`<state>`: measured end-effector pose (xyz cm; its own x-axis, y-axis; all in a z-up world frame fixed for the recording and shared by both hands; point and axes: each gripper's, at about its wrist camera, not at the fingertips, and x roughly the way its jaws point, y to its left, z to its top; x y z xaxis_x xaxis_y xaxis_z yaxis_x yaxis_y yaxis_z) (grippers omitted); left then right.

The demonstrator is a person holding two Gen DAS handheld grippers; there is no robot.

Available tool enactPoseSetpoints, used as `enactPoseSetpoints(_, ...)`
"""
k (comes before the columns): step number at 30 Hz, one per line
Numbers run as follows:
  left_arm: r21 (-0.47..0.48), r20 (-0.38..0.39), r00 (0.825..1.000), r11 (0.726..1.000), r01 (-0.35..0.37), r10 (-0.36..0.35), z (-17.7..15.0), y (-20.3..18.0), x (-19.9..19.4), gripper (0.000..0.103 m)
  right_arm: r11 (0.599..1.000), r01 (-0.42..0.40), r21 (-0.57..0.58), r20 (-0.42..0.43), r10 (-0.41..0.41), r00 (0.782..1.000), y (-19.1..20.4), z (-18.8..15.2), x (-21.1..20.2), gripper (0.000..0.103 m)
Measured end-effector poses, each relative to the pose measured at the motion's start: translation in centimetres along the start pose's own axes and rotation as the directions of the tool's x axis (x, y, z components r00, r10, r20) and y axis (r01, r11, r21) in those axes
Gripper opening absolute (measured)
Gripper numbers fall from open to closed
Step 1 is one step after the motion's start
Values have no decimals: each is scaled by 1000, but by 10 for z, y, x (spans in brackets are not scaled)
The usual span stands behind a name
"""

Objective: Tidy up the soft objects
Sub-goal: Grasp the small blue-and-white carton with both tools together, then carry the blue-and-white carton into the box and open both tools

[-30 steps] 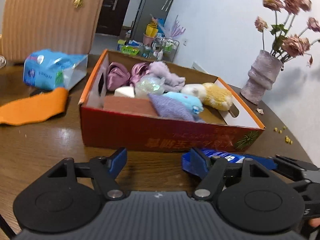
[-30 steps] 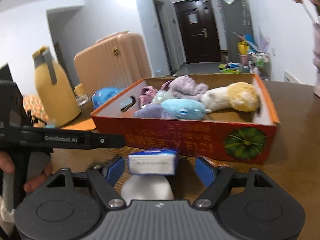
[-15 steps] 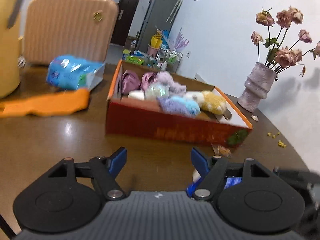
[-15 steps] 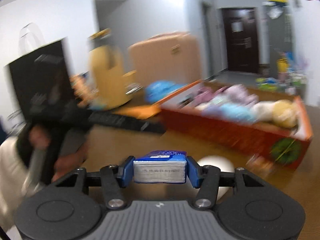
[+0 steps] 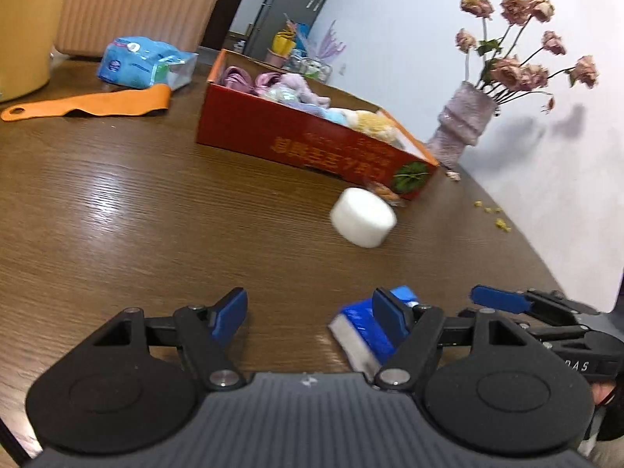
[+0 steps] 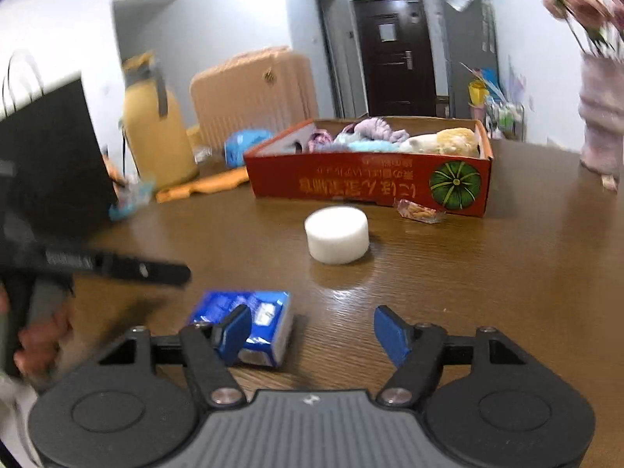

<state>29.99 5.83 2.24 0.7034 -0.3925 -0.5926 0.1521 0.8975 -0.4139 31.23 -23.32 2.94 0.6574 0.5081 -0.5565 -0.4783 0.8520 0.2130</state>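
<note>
A dark wood-grain worktop [image 5: 128, 210] with a glossy sheen fills the lower half of both views, set in a room with pale walls. A dark door [image 6: 394, 50] at the end of a hallway shows only in the right wrist view. A peach ribbed suitcase [image 5: 128, 4] stands behind the worktop, with a yellow jug [image 6: 154, 124] beside it.

The left wrist view alone shows the whole vase of dried pink roses [image 5: 464, 124] against the wall, yellow crumbs near the worktop's edge, and the blue pouch [image 5: 144, 63] with the orange strip [image 5: 97, 104] lying before it. The right wrist view alone shows a black box at far left and a wrapped snack [image 6: 419, 210] lying just before the red cardboard box [image 6: 370, 187].

That box, printed with a green pumpkin, holds plush toys in lilac, blue, white and yellow. A white foam cylinder [image 6: 337, 240] stands on the worktop near the box's front. A blue tissue pack [image 6: 249, 323], white at its end, lies flat closer in, beside the right gripper's [image 6: 312, 331] left finger and not between the fingers, which are opening. The left gripper [image 5: 310, 314] has its fingers apart over bare wood.
</note>
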Motion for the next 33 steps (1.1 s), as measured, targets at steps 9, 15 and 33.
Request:
enactPoseSetpoints(9,-52,-23,994,993,103,-104,-14,-14,-5,70,994,-70,83,6,69,998,14,1,12,59)
enactPoseSetpoints(15,-95,-62,992,990,103,-109,-21,-13,14,36,979,-87,184,-53,98,994,7,-7,45,33)
enactPoseSetpoints(33,15,36,968,968,249,-250,147,-64,90,25,994,22,110,189,-43,981,-50,121,20,20)
